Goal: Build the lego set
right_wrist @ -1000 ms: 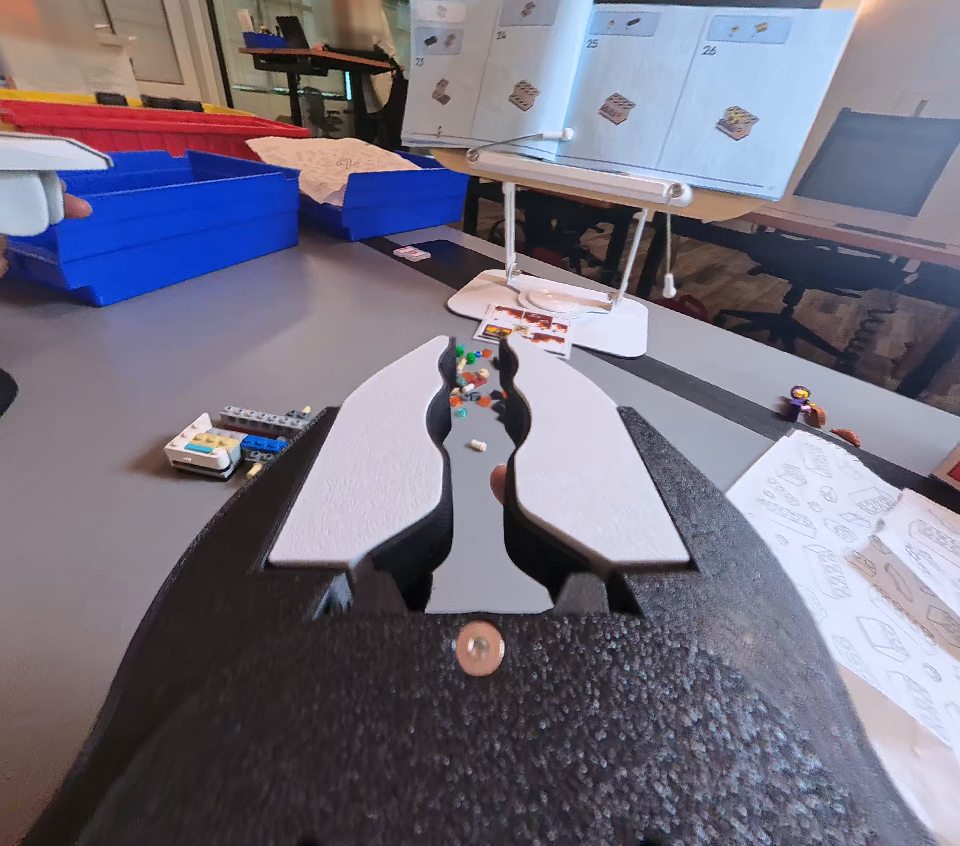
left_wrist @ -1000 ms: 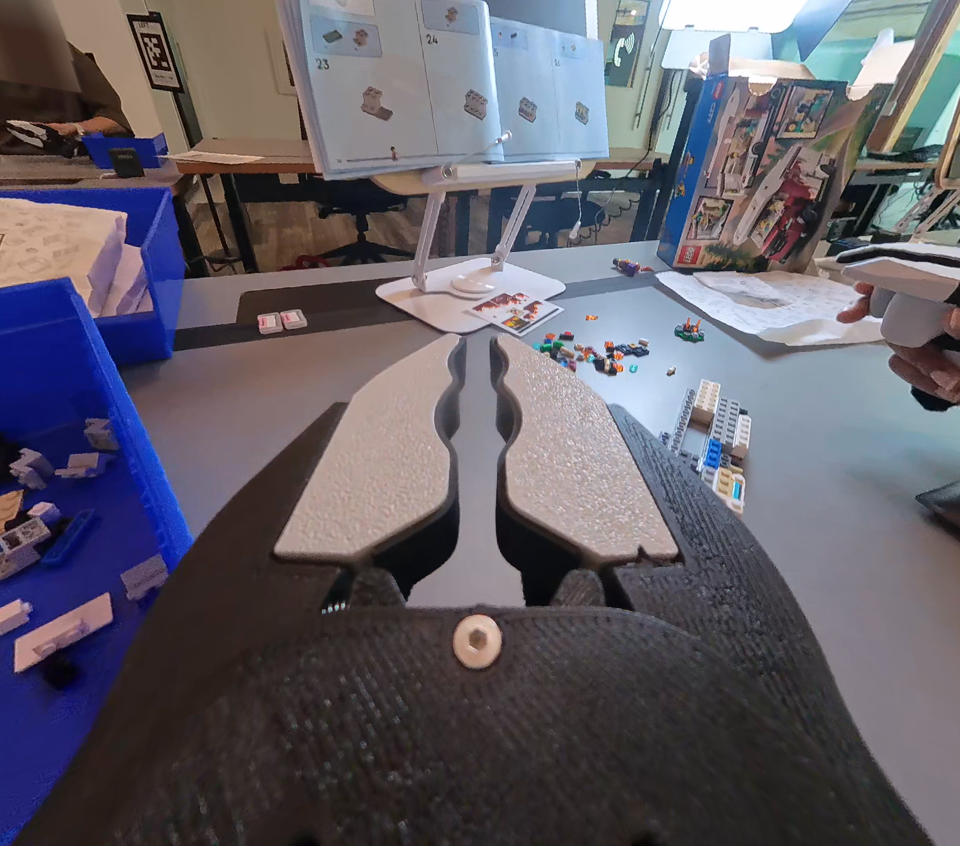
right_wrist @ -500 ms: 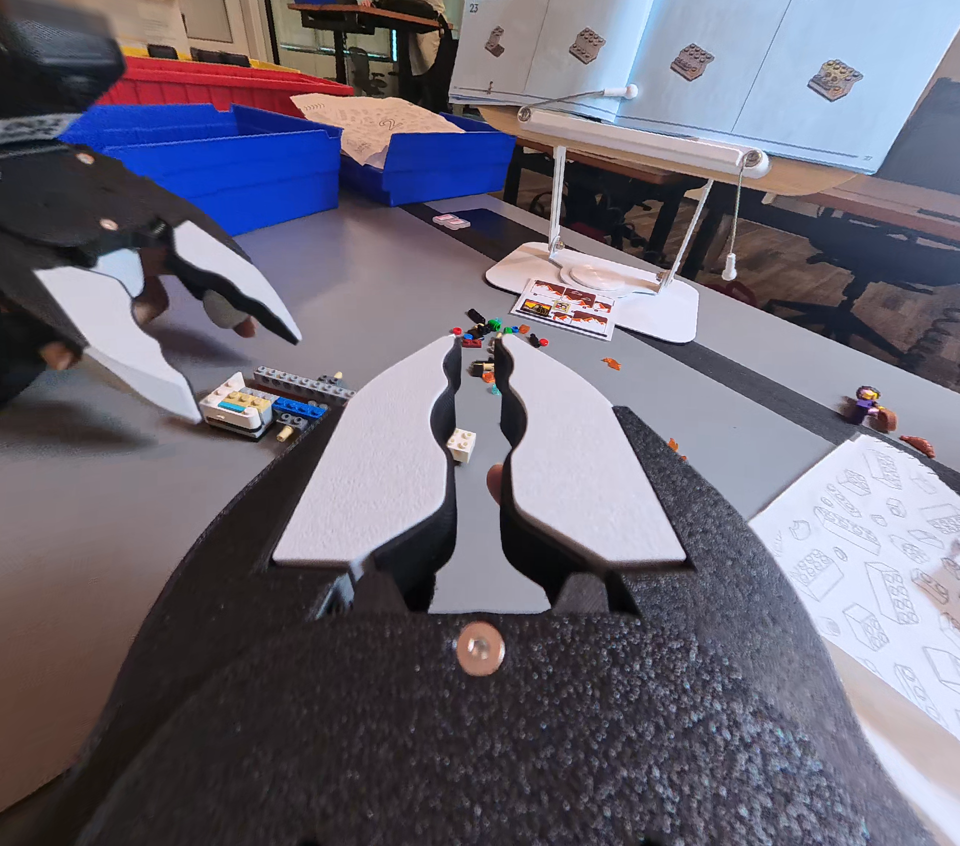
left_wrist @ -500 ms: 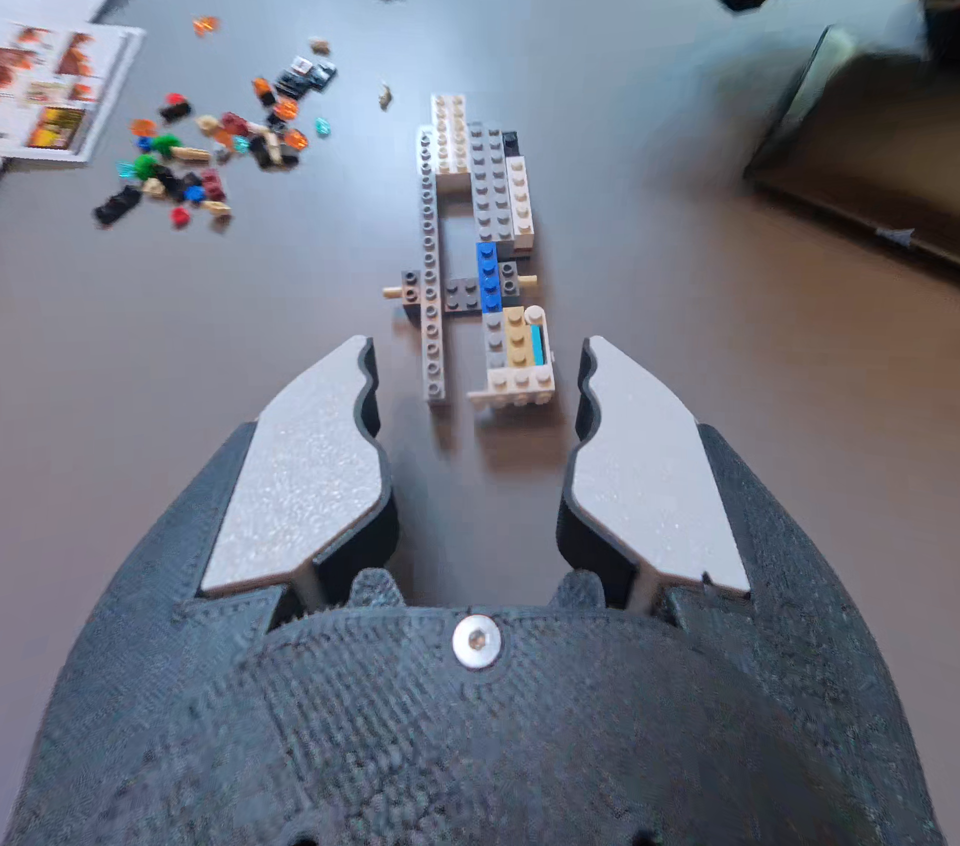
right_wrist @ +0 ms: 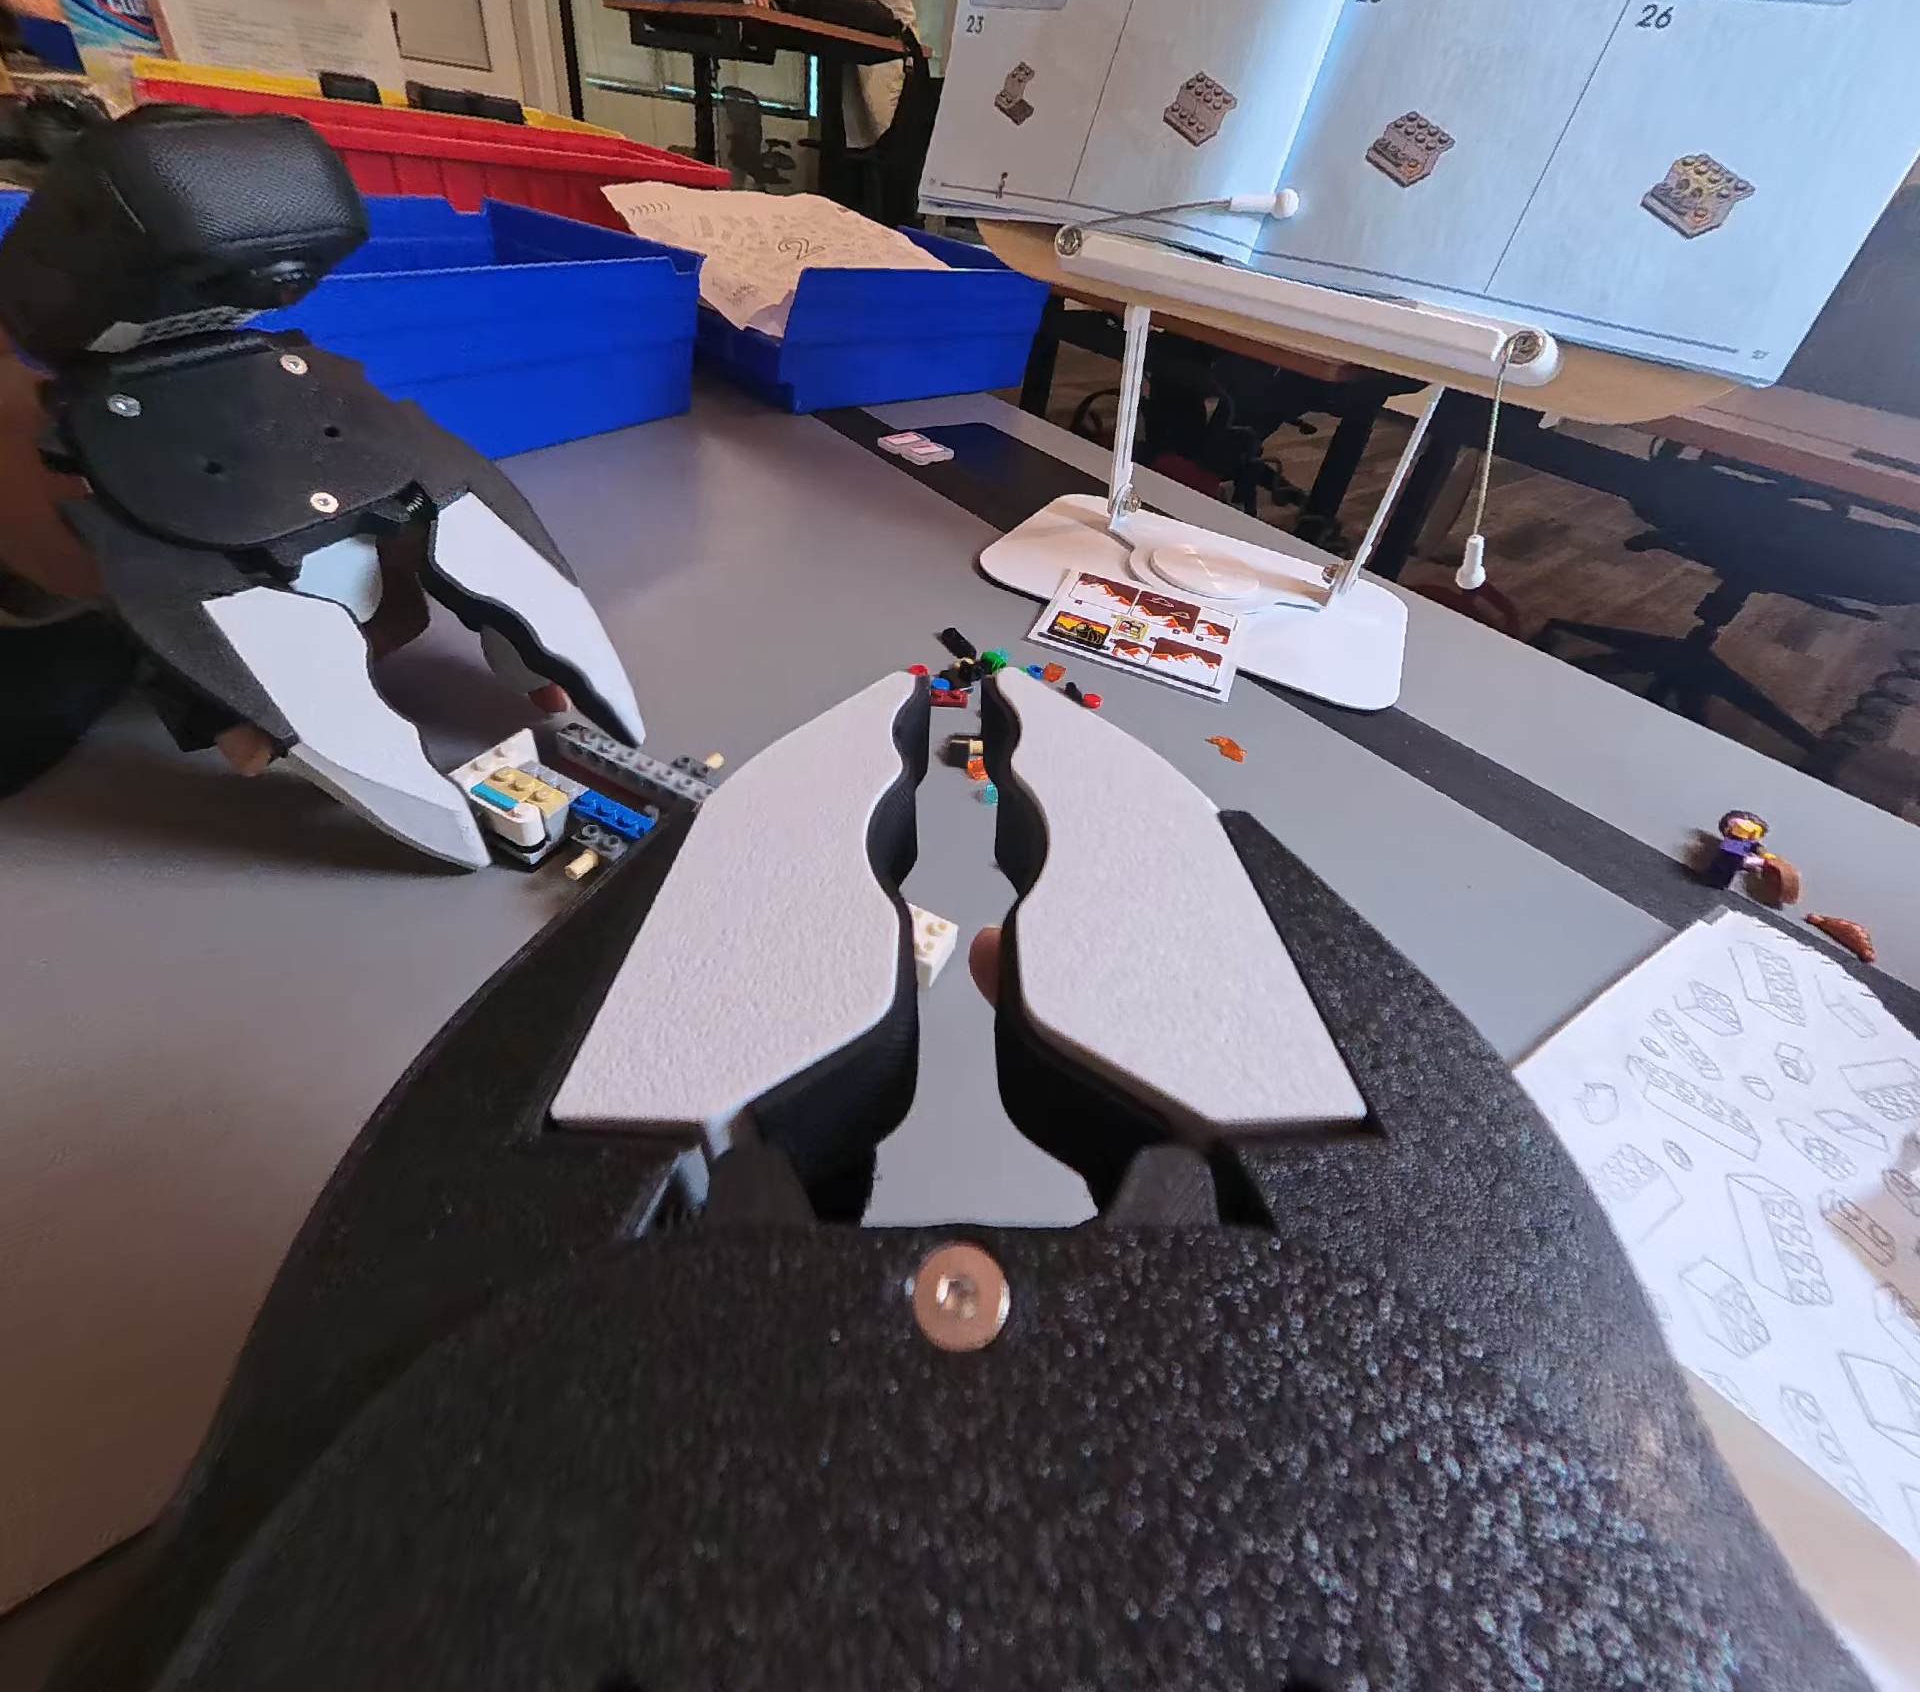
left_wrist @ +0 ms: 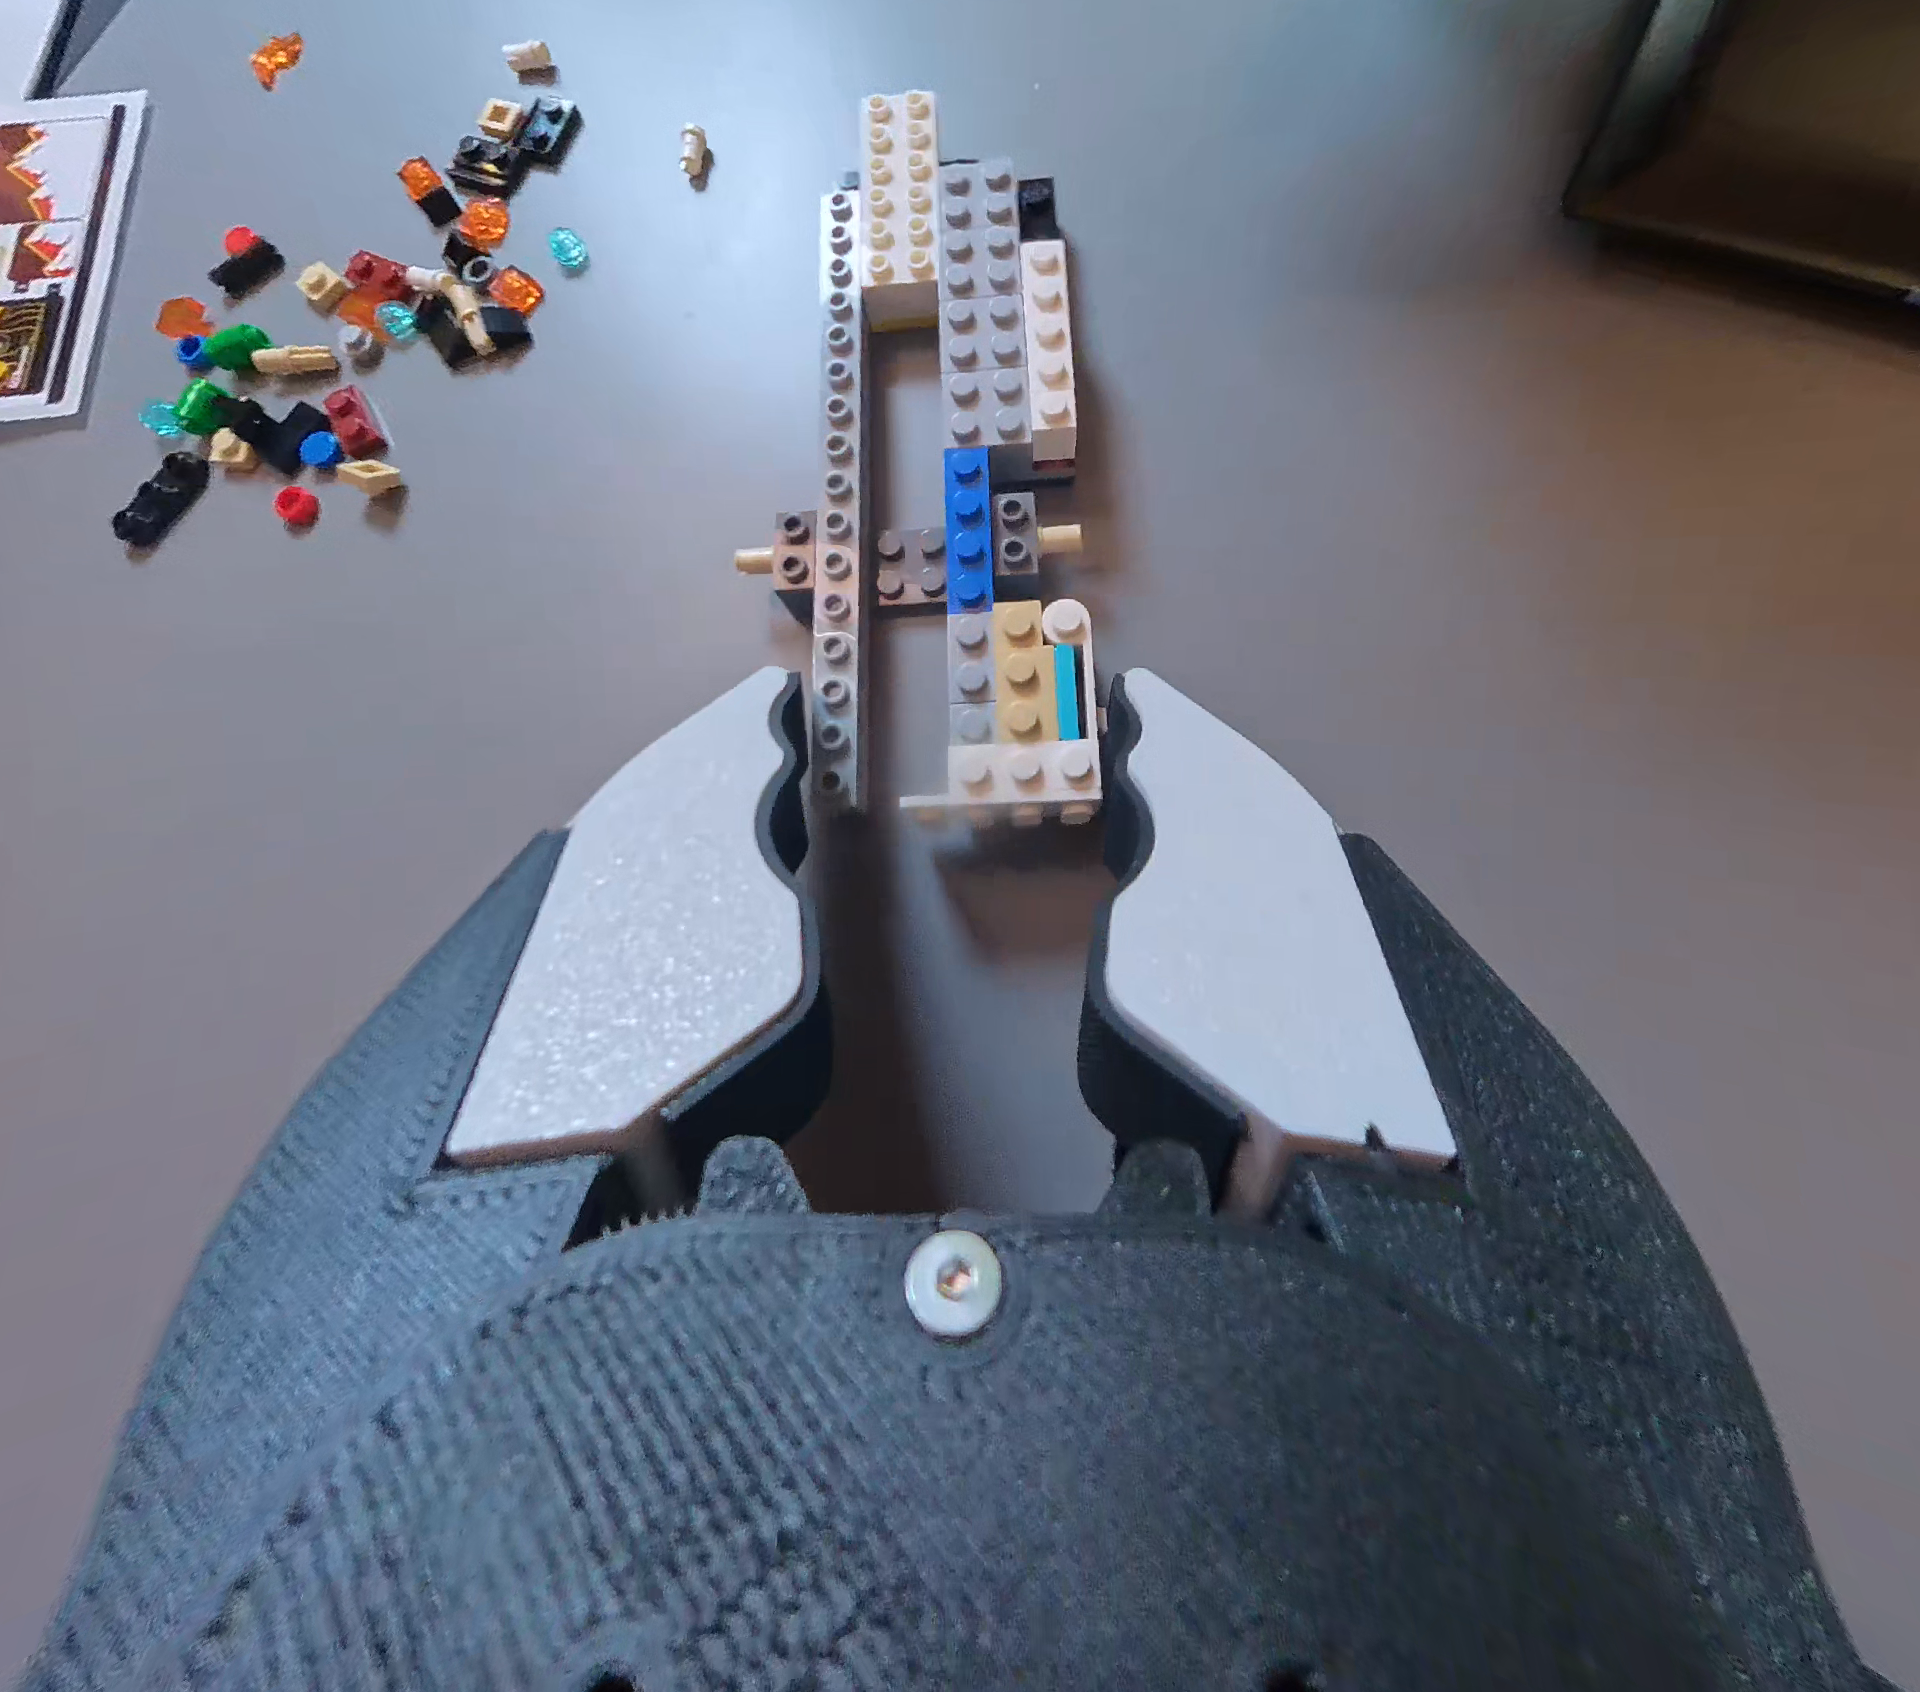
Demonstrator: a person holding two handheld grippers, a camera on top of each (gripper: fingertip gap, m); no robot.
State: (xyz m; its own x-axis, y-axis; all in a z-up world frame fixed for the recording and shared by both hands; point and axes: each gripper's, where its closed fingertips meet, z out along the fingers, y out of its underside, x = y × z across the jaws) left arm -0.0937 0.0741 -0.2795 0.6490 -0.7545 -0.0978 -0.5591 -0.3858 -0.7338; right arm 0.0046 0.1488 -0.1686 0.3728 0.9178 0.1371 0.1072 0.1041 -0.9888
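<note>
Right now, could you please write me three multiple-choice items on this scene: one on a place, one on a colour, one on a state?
1. Where do the loose small pieces lie, in the left wrist view?
A. left of the lego build
B. right of it
C. on top of it

2. What colour are the nearest bins behind the table?
A. green
B. blue
C. white

3. How are the left tongs?
A. shut on a brick
B. out of view
C. open around the build's near end

Key: 1 A, the scatter lies left; 2 B, blue walls; 3 C, fingers flank the build.
</note>
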